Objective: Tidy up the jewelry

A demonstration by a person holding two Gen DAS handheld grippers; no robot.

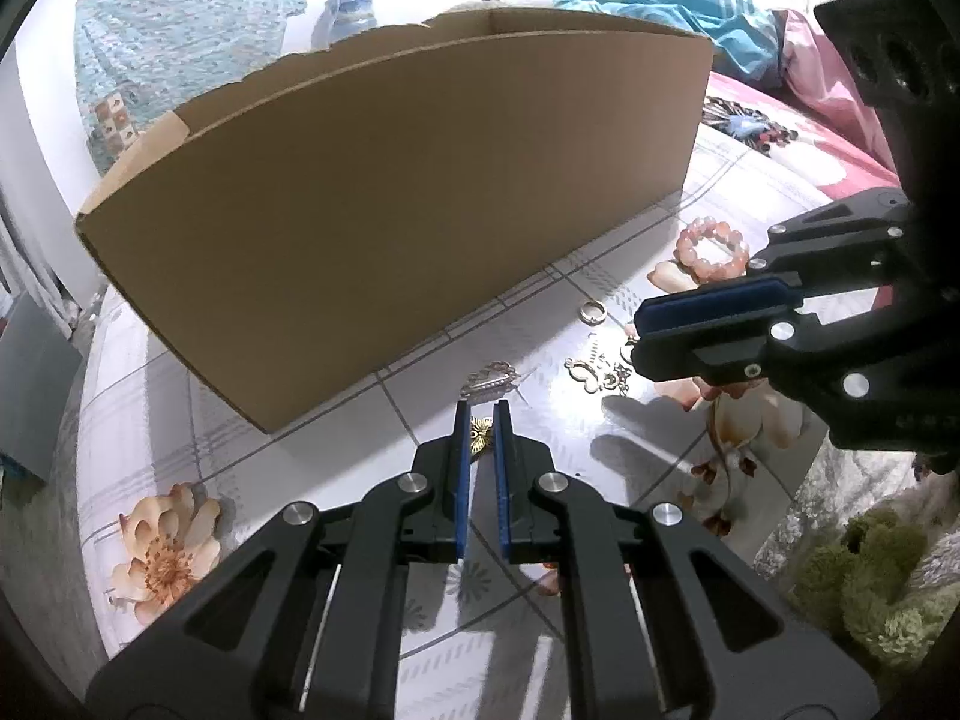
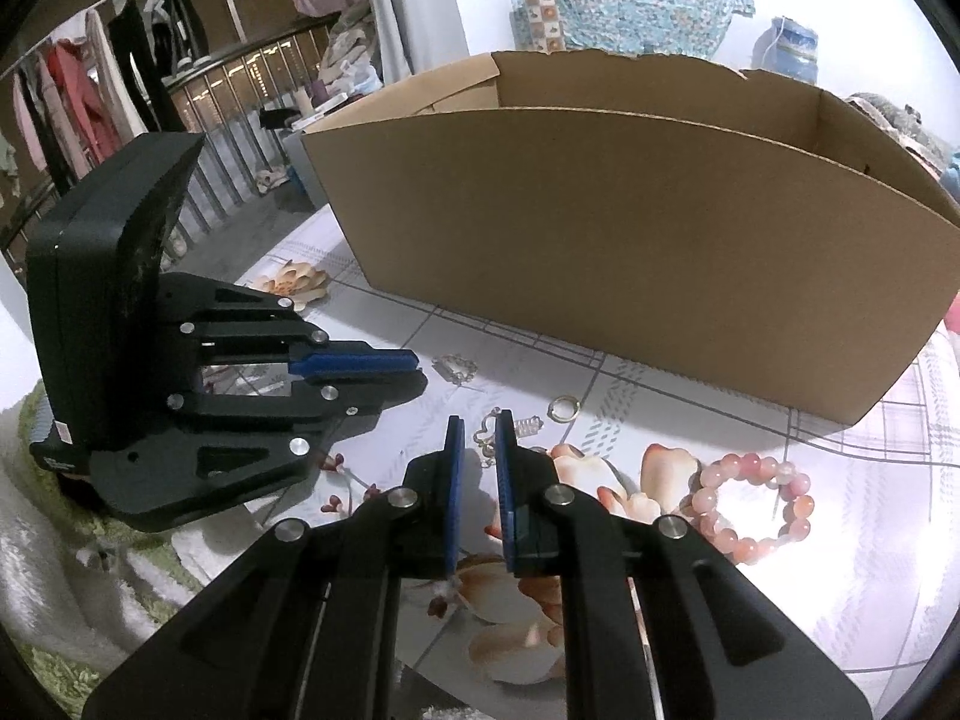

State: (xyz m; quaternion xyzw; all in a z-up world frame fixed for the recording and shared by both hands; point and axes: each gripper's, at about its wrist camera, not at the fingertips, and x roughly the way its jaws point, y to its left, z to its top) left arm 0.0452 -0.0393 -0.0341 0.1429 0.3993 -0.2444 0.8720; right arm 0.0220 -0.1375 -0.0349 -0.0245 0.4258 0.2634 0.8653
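My left gripper (image 1: 482, 414) is low over the table with its jaws closed narrowly around a small gold ornament (image 1: 479, 433). A silver chain piece (image 1: 492, 377) lies just beyond it. My right gripper (image 2: 478, 427) has its jaws closed around a gold heart charm (image 2: 483, 435) with a silver spring piece (image 2: 528, 425) beside it. A gold ring (image 2: 563, 408) and a pink bead bracelet (image 2: 753, 507) lie on the table to its right. The ring (image 1: 592, 312), bracelet (image 1: 712, 250) and heart charms (image 1: 591, 373) also show in the left wrist view, beside the right gripper (image 1: 645, 333).
A large open cardboard box (image 1: 390, 228) stands on the floral tablecloth (image 1: 240, 480) behind the jewelry; it also fills the right wrist view (image 2: 630, 252). A green fuzzy cloth (image 1: 870, 576) lies at the table's right edge. Clothes hang along a railing (image 2: 120, 78) to the far left.
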